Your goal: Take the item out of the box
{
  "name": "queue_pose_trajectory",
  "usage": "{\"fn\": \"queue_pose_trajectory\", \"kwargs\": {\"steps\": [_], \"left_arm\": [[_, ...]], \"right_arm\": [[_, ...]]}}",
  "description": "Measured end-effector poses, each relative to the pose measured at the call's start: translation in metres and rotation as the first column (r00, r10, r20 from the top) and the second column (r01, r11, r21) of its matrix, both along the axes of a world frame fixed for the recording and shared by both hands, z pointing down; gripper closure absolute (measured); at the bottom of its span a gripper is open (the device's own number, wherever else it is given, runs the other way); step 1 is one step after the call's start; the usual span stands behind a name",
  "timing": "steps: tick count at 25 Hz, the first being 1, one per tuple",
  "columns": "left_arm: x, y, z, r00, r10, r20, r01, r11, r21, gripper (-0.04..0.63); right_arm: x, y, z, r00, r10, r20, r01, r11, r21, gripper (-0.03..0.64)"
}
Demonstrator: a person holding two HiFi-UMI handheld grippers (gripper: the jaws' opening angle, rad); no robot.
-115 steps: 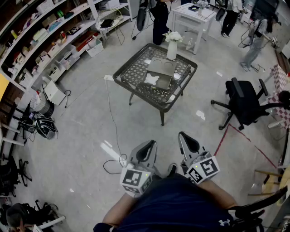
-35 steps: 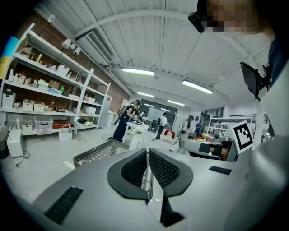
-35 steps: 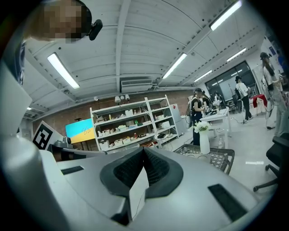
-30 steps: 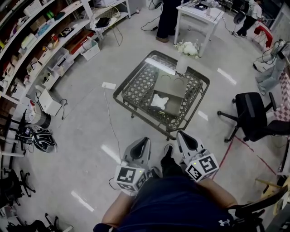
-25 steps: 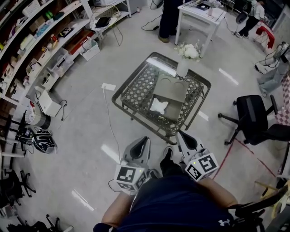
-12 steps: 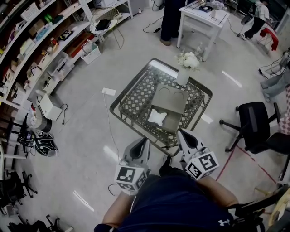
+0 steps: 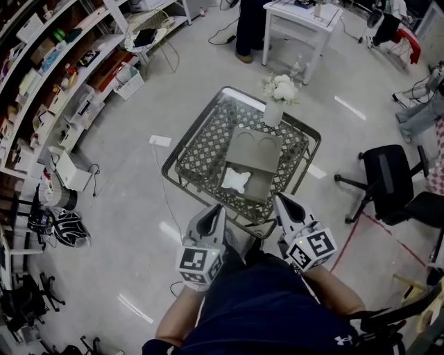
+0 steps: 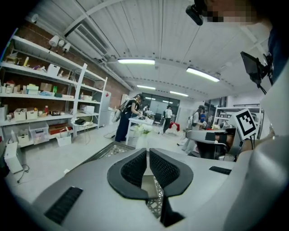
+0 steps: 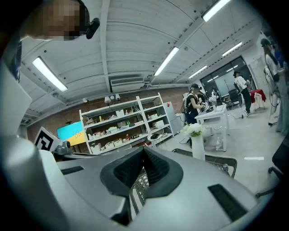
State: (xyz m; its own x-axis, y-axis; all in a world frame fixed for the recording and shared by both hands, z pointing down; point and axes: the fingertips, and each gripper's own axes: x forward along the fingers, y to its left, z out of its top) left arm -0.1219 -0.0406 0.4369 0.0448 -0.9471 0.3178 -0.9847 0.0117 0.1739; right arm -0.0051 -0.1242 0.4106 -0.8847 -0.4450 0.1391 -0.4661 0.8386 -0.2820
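1. Item: white, small and crumpled-looking. It lies in the open box, toward the left side. What it is cannot be told.
2. The box sits mid-surface, with its lid flipped back toward the vase. The lid shows two round marks, but whether they are dents or holes is unclear.
3. The near rim of the surface is partly covered by the tips of both hand-held grippers. Its legs are hidden.
4. Left hand-held gripper: its own view shows the jaws all but closed, with a thin slit between them and nothing in it. It is short of the box.
5. Right hand-held gripper: its own view shows the jaws closed tip to tip and empty. It is also short of the box.
6. Neither gripper view shows the item. Only lattice and a tan patch peek out below the jaws.
7. A person at the top edge is cut off above the legs.
8. The shelves on the left are cut by the frame, and their contents are too small to name.
9. Counts: one item, one box, one vase with white flowers, two hand-held grippers, two marker cubes, one black chair and one white table.
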Motion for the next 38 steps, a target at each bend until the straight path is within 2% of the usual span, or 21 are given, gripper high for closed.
{"fn": "queue_pose_trajectory", "kwargs": {"steps": [8, 13, 20, 26, 31, 35, 38], "left_arm": [[-0.016, -0.034, 0.029, 0.991, 0.128, 0.026, -0.126, 0.99, -0.064, 0.561], [-0.017, -0.054, 0.061, 0.975, 0.22, 0.034, -0.214, 0.968, -0.134, 0.561], [-0.016, -0.081, 0.12, 0.942, 0.328, 0.066, -0.302, 0.919, -0.254, 0.561], [-0.024, -0.109, 0.171, 0.918, 0.387, 0.092, -0.334, 0.875, -0.351, 0.56], [-0.029, -0.125, 0.208, 0.877, 0.46, 0.138, -0.364, 0.824, -0.434, 0.558], [-0.029, -0.132, 0.232, 0.855, 0.503, 0.126, -0.389, 0.782, -0.487, 0.494], [-0.031, -0.133, 0.249, 0.839, 0.528, 0.13, -0.391, 0.752, -0.531, 0.476]], "right_arm": [[0.005, -0.023, 0.014, 0.991, 0.132, -0.014, -0.132, 0.991, -0.003, 0.615], [0.007, -0.034, 0.027, 0.981, 0.191, -0.04, -0.192, 0.981, -0.019, 0.615], [0.014, -0.043, 0.049, 0.966, 0.245, -0.081, -0.251, 0.966, -0.065, 0.615], [0.018, -0.057, 0.068, 0.954, 0.282, -0.098, -0.291, 0.951, -0.1, 0.615], [0.021, -0.061, 0.085, 0.947, 0.299, -0.119, -0.314, 0.939, -0.139, 0.615], [0.02, -0.064, 0.092, 0.943, 0.307, -0.125, -0.325, 0.932, -0.158, 0.615], [0.019, -0.066, 0.097, 0.941, 0.311, -0.131, -0.33, 0.929, -0.167, 0.615]]}}
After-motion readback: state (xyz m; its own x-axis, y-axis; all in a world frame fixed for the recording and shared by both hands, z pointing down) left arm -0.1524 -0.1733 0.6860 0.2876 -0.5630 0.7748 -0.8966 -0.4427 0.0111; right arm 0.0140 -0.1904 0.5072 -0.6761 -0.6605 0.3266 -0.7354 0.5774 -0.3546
